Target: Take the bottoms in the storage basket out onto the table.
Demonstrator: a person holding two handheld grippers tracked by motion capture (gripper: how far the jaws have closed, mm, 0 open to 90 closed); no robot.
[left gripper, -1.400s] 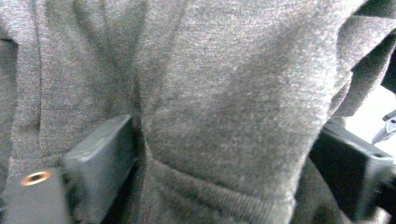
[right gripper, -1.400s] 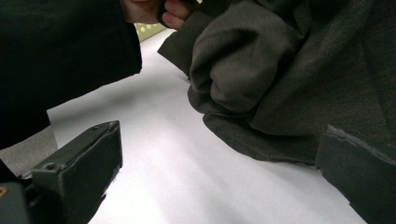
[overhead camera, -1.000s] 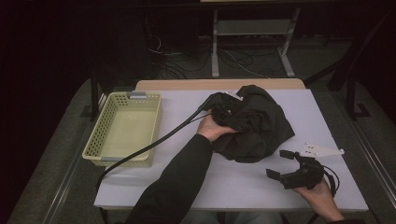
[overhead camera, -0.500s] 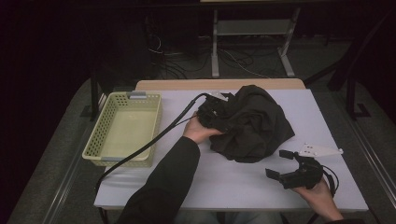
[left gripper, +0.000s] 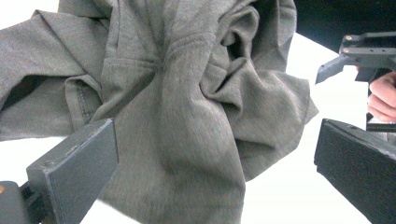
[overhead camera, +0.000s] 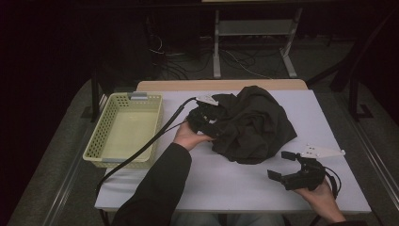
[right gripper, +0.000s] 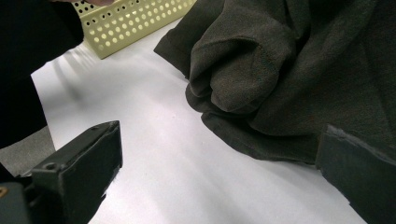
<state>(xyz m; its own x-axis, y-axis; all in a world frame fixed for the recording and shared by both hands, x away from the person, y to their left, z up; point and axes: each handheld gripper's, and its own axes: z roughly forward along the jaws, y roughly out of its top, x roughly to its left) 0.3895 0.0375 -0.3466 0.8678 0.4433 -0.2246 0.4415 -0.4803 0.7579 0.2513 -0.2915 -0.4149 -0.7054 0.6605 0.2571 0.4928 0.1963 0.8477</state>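
Observation:
A crumpled dark grey garment (overhead camera: 256,125) lies in a heap on the white table (overhead camera: 226,183), right of centre. My left gripper (overhead camera: 207,115) is at the heap's left edge. In the left gripper view its jaws stand wide apart, open (left gripper: 215,158), with the garment (left gripper: 187,93) spread just beyond them. My right gripper (overhead camera: 281,165) rests open near the front right of the table, a short way in front of the heap. In the right gripper view the folded hem of the garment (right gripper: 289,60) lies ahead of the open right gripper (right gripper: 219,163), untouched.
A pale yellow perforated basket (overhead camera: 108,141) stands at the table's left side with nothing in it, and its corner (right gripper: 135,23) shows in the right gripper view. The left gripper's black cable (overhead camera: 141,150) trails across the basket's near right corner. Bare table lies at the front.
My left hand and gripper have slid leftward along the garment to its left edge. The right gripper has stayed where it was.

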